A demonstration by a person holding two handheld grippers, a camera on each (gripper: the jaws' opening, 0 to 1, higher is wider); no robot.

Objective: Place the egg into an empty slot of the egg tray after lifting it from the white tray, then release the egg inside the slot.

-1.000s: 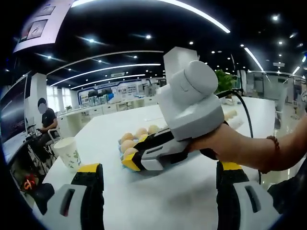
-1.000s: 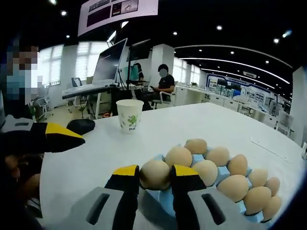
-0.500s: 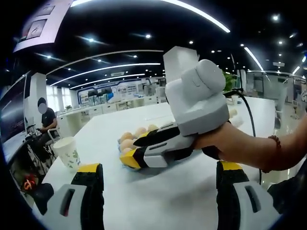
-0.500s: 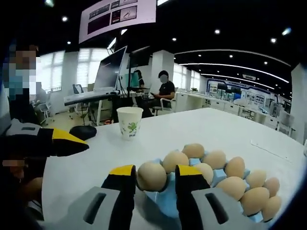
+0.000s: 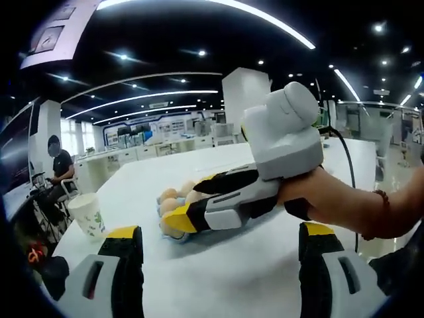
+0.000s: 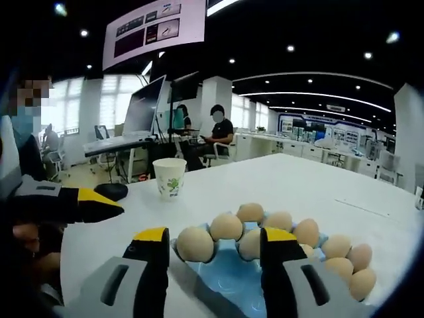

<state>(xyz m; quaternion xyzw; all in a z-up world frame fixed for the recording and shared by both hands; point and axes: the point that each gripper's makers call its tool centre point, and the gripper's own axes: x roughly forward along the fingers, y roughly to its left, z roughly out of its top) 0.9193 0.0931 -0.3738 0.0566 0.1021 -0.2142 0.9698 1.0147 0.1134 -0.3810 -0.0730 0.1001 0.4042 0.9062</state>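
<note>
In the left gripper view, the left gripper (image 5: 215,255) is hanging wide apart and empty, near the egg tray (image 5: 173,233). In the right gripper view, the right gripper (image 6: 215,248) is standing apart around the tray's near corner, where the egg (image 6: 195,244) is sitting loose in its slot. The letting-go step looks done; next, I think, is pulling back gently.

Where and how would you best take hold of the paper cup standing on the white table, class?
Grip the paper cup across its side wall, about halfway up, coming in level from the side. It stands upright with its mouth open and widens toward the rim, so fingers closing on opposite sides of the wall should seat under the wider rim. Squeeze lightly, since thin paper probably buckles. Nothing crowds it on the white table.
</note>
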